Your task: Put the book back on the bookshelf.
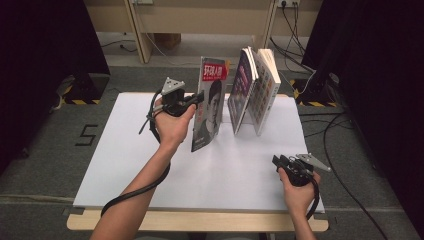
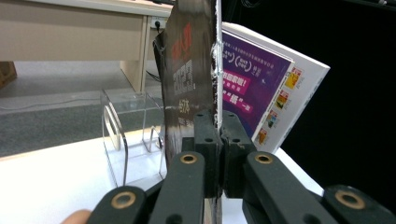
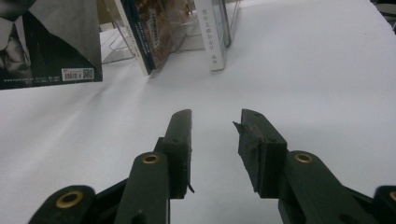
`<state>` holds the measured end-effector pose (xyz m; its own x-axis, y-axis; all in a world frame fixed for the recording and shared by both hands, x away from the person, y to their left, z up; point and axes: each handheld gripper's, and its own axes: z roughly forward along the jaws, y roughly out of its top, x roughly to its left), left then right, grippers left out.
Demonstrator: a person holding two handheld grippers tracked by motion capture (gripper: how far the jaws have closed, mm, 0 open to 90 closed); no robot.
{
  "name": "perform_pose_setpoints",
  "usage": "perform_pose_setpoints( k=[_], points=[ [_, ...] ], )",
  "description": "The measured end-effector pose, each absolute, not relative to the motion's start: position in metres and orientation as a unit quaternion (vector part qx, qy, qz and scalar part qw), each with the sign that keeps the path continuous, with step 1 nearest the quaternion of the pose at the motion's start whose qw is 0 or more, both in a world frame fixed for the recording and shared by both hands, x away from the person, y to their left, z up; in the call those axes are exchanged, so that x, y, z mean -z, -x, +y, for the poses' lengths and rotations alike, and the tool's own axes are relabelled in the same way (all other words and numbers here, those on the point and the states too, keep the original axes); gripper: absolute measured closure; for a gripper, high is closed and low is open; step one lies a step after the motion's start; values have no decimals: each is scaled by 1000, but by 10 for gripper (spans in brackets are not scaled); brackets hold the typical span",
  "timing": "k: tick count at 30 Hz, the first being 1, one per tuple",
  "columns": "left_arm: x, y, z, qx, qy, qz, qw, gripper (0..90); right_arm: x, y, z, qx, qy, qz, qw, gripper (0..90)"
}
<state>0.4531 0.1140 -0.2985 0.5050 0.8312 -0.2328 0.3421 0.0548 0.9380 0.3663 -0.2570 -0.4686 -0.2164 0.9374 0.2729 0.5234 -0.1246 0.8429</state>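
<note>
Magazine [image 1: 209, 102] stands upright, its edge clamped in the left gripper [image 1: 192, 100]; right gripper [image 3: 212, 128] rests over the table [image 1: 240, 170], jaws apart, empty.

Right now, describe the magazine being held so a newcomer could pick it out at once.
On the white table, left of the books leaning in the clear stand, is a magazine held upright, clamped by the left tool. Unlike the colourful books, its cover has a black-and-white portrait under a red title block.
</note>
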Motion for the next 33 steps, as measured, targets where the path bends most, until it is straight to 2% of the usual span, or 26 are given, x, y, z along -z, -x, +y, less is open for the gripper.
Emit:
perform_pose_setpoints(
  k=[33],
  points=[
    [293, -474, 118, -231, -634, 460, 577, 873, 472, -367, -254, -464, -590, 625, 216, 641]
  ],
)
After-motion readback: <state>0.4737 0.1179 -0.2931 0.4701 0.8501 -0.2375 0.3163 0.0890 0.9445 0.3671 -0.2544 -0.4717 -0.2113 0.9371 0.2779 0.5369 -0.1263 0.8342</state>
